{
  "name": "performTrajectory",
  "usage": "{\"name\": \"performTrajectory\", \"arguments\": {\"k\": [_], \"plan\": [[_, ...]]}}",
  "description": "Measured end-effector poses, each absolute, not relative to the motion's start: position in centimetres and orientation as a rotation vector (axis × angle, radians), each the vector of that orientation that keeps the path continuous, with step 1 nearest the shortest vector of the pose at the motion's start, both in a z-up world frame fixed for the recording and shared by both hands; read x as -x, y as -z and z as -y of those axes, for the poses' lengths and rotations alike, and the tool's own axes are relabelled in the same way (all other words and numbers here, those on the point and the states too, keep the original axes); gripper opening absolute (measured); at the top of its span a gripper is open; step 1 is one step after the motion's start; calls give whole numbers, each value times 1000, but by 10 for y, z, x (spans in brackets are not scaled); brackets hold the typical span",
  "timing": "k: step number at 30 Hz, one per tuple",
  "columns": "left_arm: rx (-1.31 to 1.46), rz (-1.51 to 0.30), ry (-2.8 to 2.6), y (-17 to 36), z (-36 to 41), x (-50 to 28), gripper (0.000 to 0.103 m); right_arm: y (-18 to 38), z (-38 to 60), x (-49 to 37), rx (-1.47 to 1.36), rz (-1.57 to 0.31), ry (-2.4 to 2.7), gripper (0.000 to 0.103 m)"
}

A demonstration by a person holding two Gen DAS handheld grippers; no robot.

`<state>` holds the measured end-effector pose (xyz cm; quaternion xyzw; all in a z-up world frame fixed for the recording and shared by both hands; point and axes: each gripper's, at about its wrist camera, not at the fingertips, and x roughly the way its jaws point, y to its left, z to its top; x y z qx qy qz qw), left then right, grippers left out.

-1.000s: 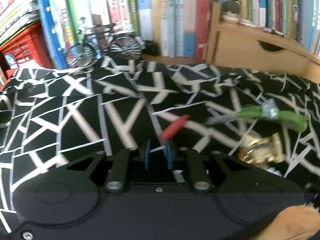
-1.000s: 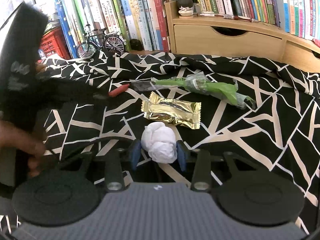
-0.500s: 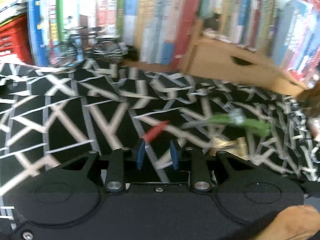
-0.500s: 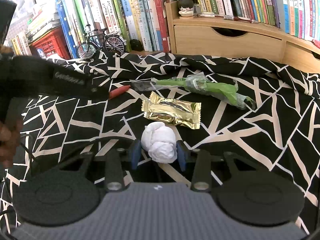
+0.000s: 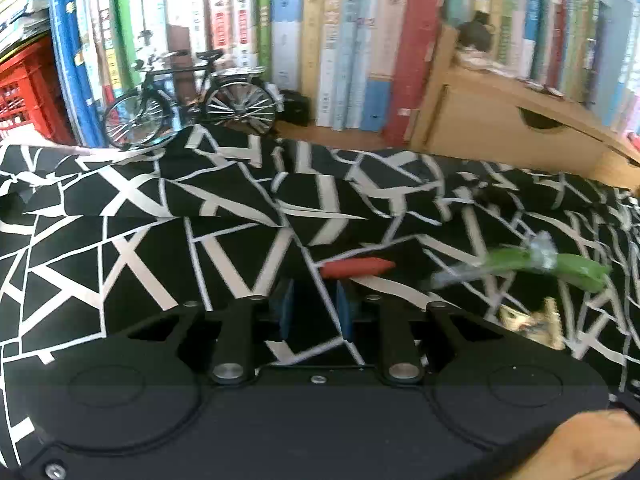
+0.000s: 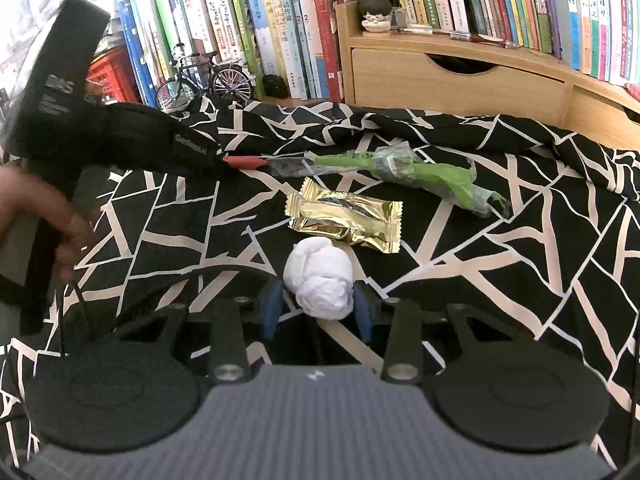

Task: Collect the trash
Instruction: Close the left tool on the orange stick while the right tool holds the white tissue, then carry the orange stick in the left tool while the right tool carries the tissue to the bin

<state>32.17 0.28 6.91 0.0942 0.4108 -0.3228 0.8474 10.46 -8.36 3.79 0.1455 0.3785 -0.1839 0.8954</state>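
My left gripper [image 5: 314,312] sits low over the black-and-white patterned cloth [image 5: 140,240] that covers the surface, its blue fingers [image 5: 286,312] spread with only cloth between them. A small red wrapper [image 5: 358,268] lies just past the fingertips, slightly toward the right finger, not between the pads. From my right wrist view the same red wrapper [image 6: 244,161] shows at the tip of the left gripper [image 6: 216,158], though I cannot tell from there whether they touch.

My right gripper [image 6: 318,310] has its fingers [image 6: 272,312] set on either side of a crumpled white tissue ball [image 6: 320,276]; the pads sit right at its flanks (whether they actually press it I cannot tell). The ball rests on the cloth.

Just beyond the tissue lies a gold foil wrapper [image 6: 346,220], flat on the cloth and apart from the tissue. Farther back is a green plastic wrapper [image 6: 420,170] with a clear crinkled part, stretched across the cloth, its clear end near the red wrapper.

As for containers: a red plastic crate [image 6: 108,76] stands at the far left, its contents hidden from me, and a wooden drawer unit [image 6: 452,76] stands behind the cloth with its drawers closed and a small figurine [image 6: 376,14] on top. Books [image 6: 280,20] line the back, with a miniature bicycle [image 6: 204,80] in front of them. None of the trash is in any container.
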Motion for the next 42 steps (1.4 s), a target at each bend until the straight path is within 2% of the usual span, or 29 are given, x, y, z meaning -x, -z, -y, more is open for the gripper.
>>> {"name": "performTrajectory", "arguments": {"k": [1, 2, 3, 5, 12, 19, 23, 24, 26, 31, 42], "plan": [[-198, -858, 699, -71, -3, -317, 23, -38, 84, -105, -304, -784, 382, 45], [-190, -850, 714, -73, -2, -310, 30, -38, 84, -105, -304, -784, 383, 45], [-177, -843, 718, -75, -1, -306, 42, -38, 84, -105, -304, -784, 384, 45], [-159, -829, 689, -75, 6, -298, 50, -37, 84, -105, -302, -784, 384, 45], [-124, -821, 546, -69, 26, -309, 51, -38, 84, -105, -300, -786, 380, 45], [-240, -780, 572, -62, 43, -306, 51, -37, 85, -105, -294, -786, 372, 45], [-231, -775, 548, -57, 41, -304, 48, -37, 84, -105, -294, -786, 373, 45], [-222, -769, 546, -57, 40, -304, 42, -37, 84, -105, -293, -786, 373, 45], [-222, -755, 545, -56, 37, -305, 42, -37, 84, -105, -291, -787, 372, 45], [-203, -752, 575, -58, 31, -305, 42, -38, 84, -104, -282, -778, 385, 35], [-179, -701, 658, -91, -5, -289, 42, -57, 70, -99, -241, -706, 392, 34]]}}
